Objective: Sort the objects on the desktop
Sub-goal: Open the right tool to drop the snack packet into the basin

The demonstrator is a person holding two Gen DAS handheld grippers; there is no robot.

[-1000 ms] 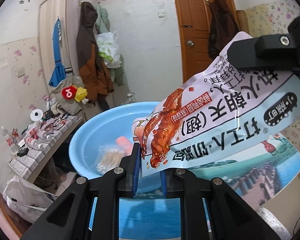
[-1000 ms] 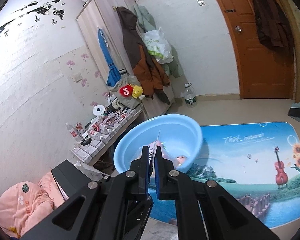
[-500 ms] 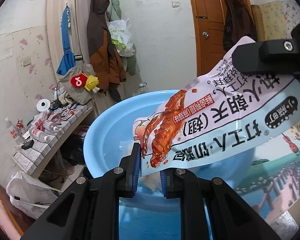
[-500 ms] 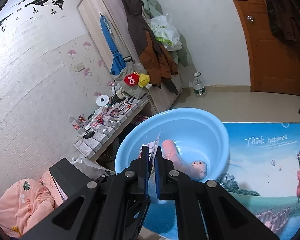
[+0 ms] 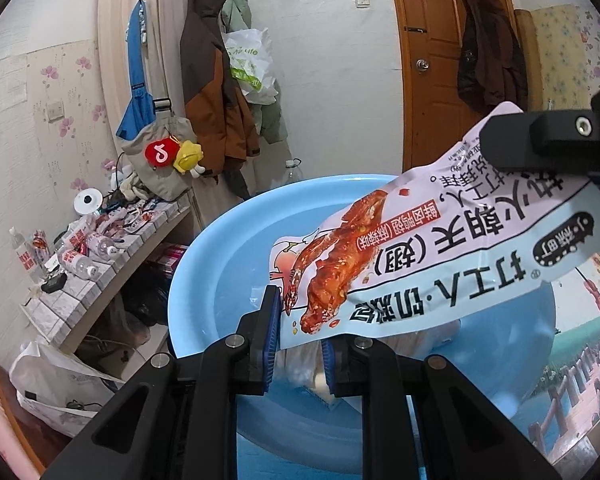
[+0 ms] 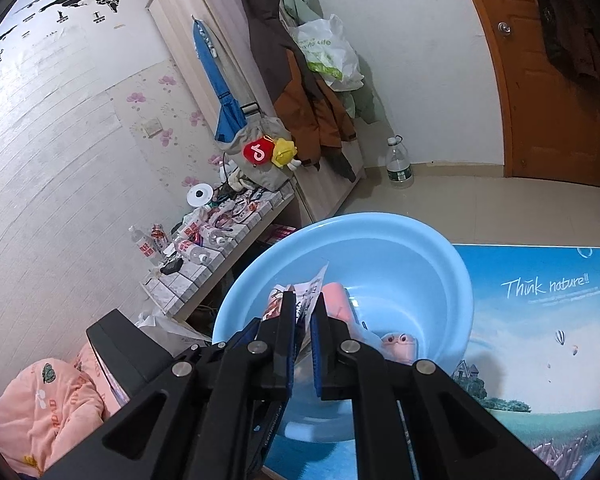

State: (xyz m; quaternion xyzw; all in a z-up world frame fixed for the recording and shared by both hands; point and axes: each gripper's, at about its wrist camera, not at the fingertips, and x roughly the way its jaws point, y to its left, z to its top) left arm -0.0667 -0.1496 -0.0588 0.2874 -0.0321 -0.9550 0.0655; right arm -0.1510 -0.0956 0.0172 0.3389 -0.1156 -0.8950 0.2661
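A pale snack packet (image 5: 440, 248) printed with a red chicken wing hangs stretched between my two grippers, above a light blue basin (image 5: 204, 264). My left gripper (image 5: 299, 320) is shut on its lower corner. The right gripper's black finger (image 5: 540, 140) pinches its upper end. In the right wrist view, my right gripper (image 6: 302, 320) is shut on the packet's thin edge (image 6: 314, 286) over the basin (image 6: 400, 232). Inside the basin lie a pink object (image 6: 338, 300), a pink toy with eyes (image 6: 398, 344) and a clear bag (image 5: 304, 360), all partly hidden by the packet and fingers.
The basin stands on a blue landscape-print mat (image 6: 540, 320). To the left runs a low tiled shelf (image 6: 204, 264) crowded with small bottles. Behind are a wardrobe hung with coats (image 6: 300, 92), a water bottle on the floor (image 6: 398, 164), a wooden door (image 6: 548, 80) and pink cloth (image 6: 48, 404).
Both grippers have carried the packet forward and lower towards the basin, which now looks larger and closer. Both grips on the packet are the same.
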